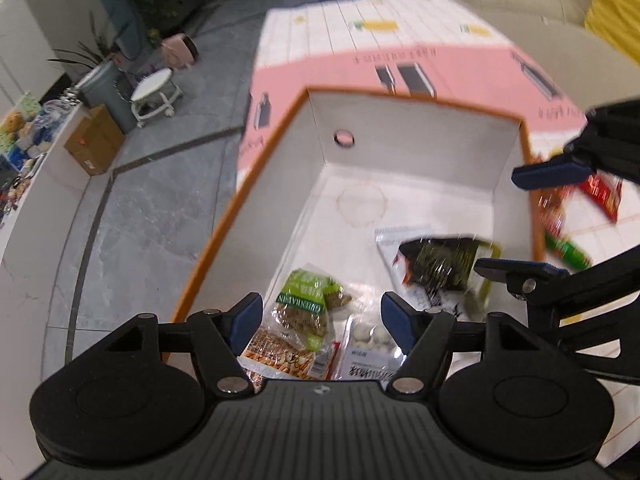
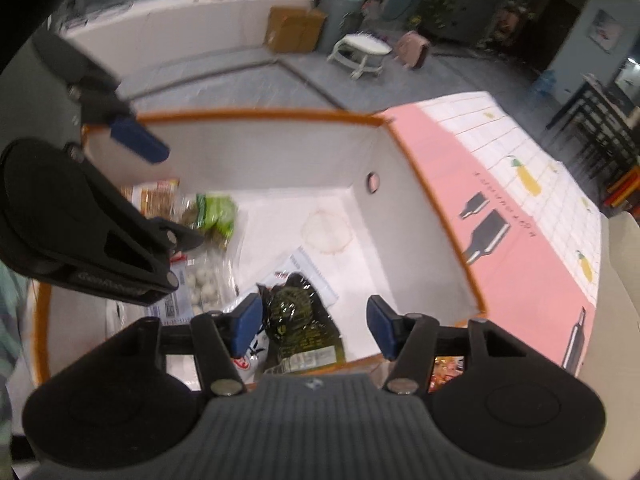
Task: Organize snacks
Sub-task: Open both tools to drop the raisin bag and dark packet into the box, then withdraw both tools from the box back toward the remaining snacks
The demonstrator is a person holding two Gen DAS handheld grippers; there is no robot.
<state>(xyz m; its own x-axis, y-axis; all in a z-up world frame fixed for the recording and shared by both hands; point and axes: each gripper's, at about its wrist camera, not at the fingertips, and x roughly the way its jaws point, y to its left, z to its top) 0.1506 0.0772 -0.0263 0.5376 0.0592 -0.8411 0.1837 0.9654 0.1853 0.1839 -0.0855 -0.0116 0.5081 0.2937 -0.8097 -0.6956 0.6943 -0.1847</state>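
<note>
1. A big box (image 1: 400,152) with white walls and an orange rim sits on a pink and white table cover (image 1: 360,52). Its top is open.
2. Inside the box, on the floor, lie a few snack packs. They are all at the end of the box nearest the two grippers.
3. A green snack pack (image 1: 310,304) lies in the box, by its left wall as the left camera sees it.
4. Touching that pack, even nearer the camera, is an orange and white snack pack (image 1: 280,354).
5. Right beside those two is a clear bag of small white balls (image 1: 370,338).
6. A dark, shiny pack (image 1: 444,264) lies in the box on a white packet, nearer the right wall. It looks blurry.
7. Outside the box, just past its right wall, red and green packs (image 1: 576,220) lie on the table cover.
8. The left gripper (image 1: 322,318) is above the box. Its blue fingers are spread wide and hold nothing. The snacks show in the gap, lower down.
9. The right gripper (image 2: 314,326) is also above the box, over the dark pack (image 2: 300,320). Its fingers are apart, not pressing on anything.
</note>
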